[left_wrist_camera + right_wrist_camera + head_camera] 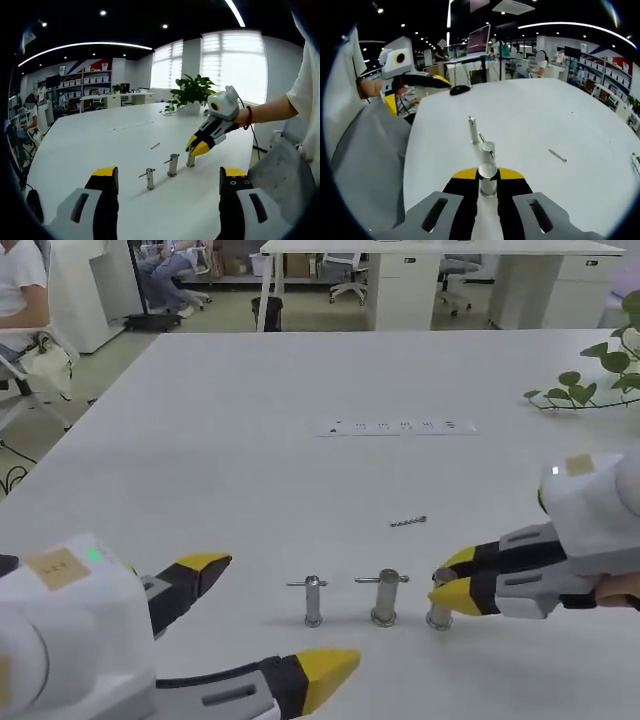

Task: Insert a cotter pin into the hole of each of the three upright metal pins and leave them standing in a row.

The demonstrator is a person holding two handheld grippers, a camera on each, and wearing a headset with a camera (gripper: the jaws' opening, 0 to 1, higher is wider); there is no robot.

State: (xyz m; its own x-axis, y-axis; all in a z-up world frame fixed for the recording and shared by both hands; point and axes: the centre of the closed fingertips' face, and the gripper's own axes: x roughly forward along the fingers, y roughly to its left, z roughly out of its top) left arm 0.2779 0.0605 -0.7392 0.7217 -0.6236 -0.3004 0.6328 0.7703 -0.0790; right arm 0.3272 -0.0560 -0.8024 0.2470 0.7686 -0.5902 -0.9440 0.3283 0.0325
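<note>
1. While the right gripper [446, 582] lies low over the desk [250, 460], its fingers are closed on the third pin [438, 614], which stands upright on the desk between the yellow tips.
2. In the right gripper view, the round top of that pin sits just between the two fingers, with one finger against each side of it.
3. Just beyond those fingertips stands the middle pin [384, 600], upright, with a cotter pin [380, 579] lying crosswise through its top.
4. Next beyond it stands the far pin [313, 604], also upright, with a second cotter pin [303, 583] through its head. The three pins form a row that runs straight out from the right fingers.
5. A loose cotter pin [408, 522] lies flat on the desk, off to one side of the right fingers. It is apart from the row and touches nothing.
6. The left gripper [270, 615] has its fingers spread wide and holds nothing.
7. In the left gripper view, the row stands ahead of the gap between those fingers, clear of both tips. The far pin is the nearest to them and the gripped pin the farthest.
</note>
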